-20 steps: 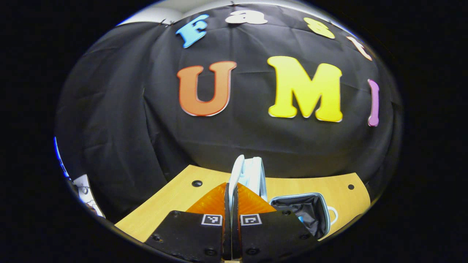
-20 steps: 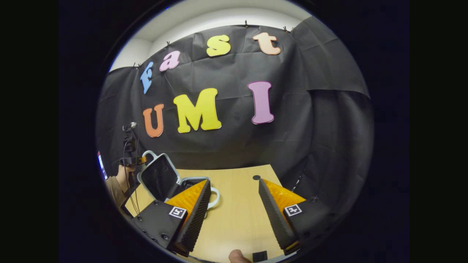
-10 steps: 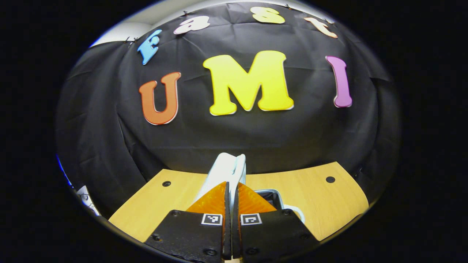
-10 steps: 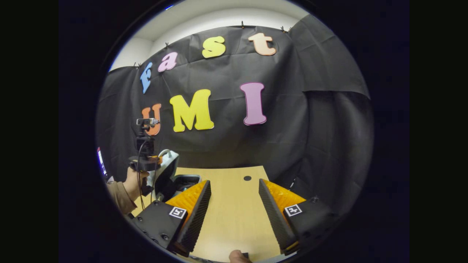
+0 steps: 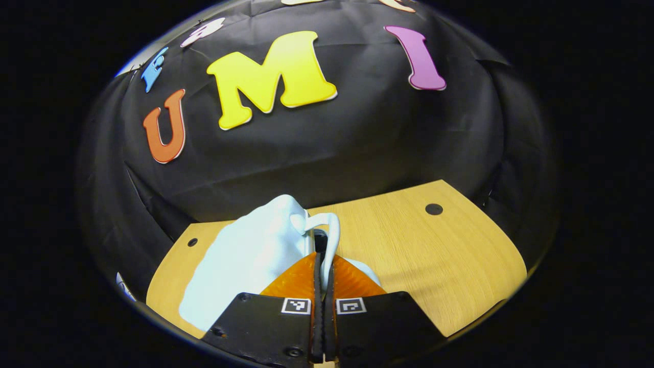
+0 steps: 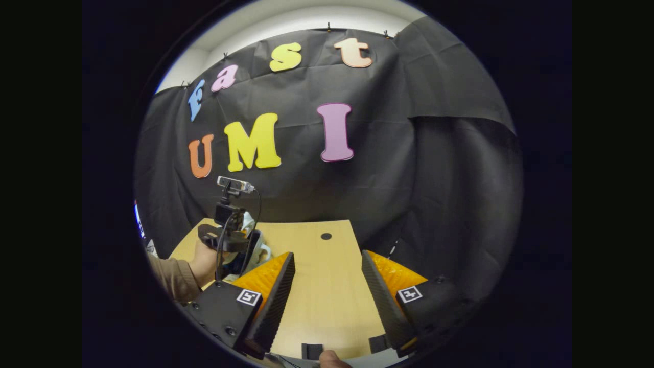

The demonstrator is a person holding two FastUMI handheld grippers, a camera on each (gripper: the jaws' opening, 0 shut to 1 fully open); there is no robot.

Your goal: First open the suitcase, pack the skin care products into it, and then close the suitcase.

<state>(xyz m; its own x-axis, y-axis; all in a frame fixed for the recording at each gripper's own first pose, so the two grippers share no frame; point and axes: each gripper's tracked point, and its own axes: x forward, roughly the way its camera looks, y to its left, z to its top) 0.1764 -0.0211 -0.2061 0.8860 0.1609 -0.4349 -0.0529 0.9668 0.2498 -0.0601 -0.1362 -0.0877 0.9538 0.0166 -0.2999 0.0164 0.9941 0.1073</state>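
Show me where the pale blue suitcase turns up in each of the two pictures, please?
Left gripper view: the suitcase lies low and left of centre, right ahead of the left gripper, whose fingers pinch its handle.
Right gripper view: the suitcase peeks out at lower left, behind the hand.
Shared landmark: the wooden table, with its round dark hole.
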